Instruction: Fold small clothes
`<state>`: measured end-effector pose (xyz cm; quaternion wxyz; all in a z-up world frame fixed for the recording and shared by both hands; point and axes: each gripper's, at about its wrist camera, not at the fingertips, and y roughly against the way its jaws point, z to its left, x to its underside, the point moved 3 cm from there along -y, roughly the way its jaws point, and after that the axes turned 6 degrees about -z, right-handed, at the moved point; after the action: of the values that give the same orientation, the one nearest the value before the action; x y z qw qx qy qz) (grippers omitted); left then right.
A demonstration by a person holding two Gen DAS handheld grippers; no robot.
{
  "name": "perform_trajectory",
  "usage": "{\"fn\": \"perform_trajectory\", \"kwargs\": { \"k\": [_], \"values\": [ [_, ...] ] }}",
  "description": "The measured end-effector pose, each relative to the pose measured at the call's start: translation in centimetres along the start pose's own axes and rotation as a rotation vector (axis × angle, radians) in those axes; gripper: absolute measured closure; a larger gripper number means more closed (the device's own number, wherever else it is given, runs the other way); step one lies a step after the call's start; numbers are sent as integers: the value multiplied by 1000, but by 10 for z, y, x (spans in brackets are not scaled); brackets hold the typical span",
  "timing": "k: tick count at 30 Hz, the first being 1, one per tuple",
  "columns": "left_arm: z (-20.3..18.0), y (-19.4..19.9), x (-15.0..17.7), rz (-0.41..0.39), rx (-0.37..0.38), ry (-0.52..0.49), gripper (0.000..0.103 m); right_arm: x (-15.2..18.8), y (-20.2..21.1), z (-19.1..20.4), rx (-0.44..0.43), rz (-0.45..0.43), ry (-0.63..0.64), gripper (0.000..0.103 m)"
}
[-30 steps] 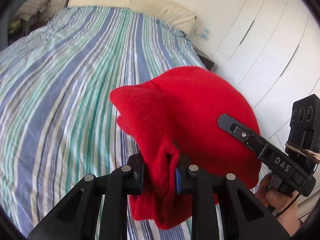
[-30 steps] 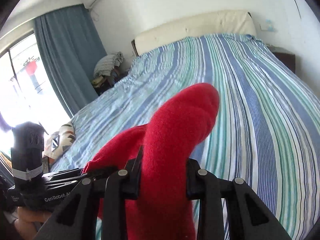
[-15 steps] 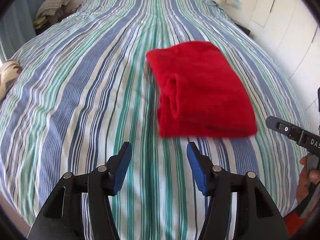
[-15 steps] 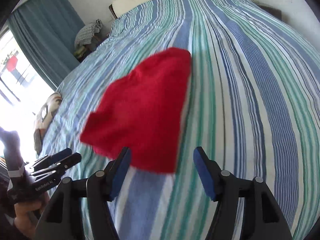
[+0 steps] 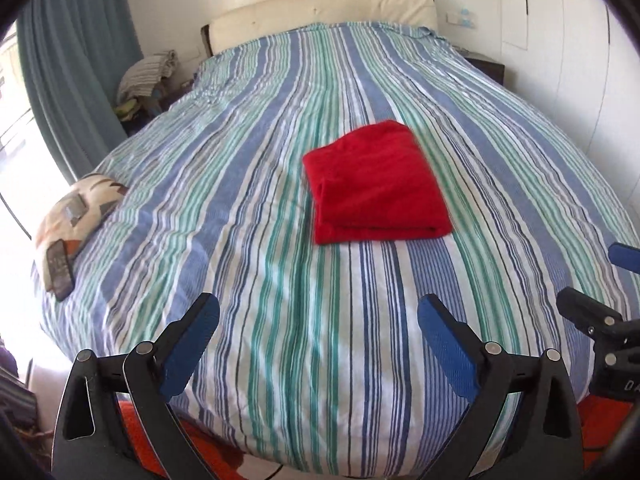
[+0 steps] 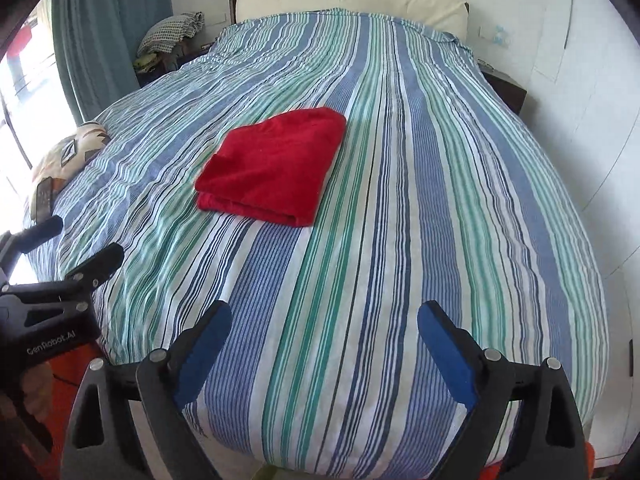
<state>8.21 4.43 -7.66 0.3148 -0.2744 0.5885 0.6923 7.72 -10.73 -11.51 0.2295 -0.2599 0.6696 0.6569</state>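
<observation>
A red garment (image 5: 378, 184) lies folded into a flat rectangle on the striped bed (image 5: 280, 280); it also shows in the right wrist view (image 6: 276, 168). My left gripper (image 5: 318, 332) is open and empty, held back over the foot of the bed, well short of the garment. My right gripper (image 6: 324, 340) is open and empty too, also back at the bed's foot edge. Each gripper shows at the edge of the other's view: the right gripper (image 5: 600, 320) and the left gripper (image 6: 68, 264).
A patterned cushion (image 5: 76, 208) with a dark phone (image 5: 60, 268) on it lies at the bed's left edge. A cream headboard (image 5: 320, 8) is at the far end. Blue curtains (image 5: 76, 60), a pile of clothes (image 5: 148, 76) and white wardrobe doors (image 5: 568, 40) flank the bed.
Both grippers let go of the red garment, which dropped folded onto the bed. Both then opened wide and drew back toward the foot of the bed.
</observation>
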Motion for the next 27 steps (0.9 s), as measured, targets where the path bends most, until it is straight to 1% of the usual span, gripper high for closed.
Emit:
{"fn": "perform_trajectory", "kwargs": {
  "k": [4, 9, 12, 18, 23, 27],
  "values": [
    [2, 9, -1, 4, -4, 13, 3, 1, 19, 0, 36, -27, 24, 10],
    [3, 24, 4, 11, -39, 11, 3, 0, 33, 0, 55, -39, 19, 10],
    [4, 34, 6, 19, -47, 20, 3, 0, 41, 2, 56, -44, 25, 10],
    [4, 49, 9, 61, -27, 36, 3, -2, 59, 7, 59, -64, 46, 10],
    [3, 56, 10, 47, -38, 12, 3, -3, 73, 9, 78, -90, 66, 10],
    [5, 58, 10, 49, -38, 15, 3, -3, 78, 10, 82, -92, 66, 10]
  ]
}}
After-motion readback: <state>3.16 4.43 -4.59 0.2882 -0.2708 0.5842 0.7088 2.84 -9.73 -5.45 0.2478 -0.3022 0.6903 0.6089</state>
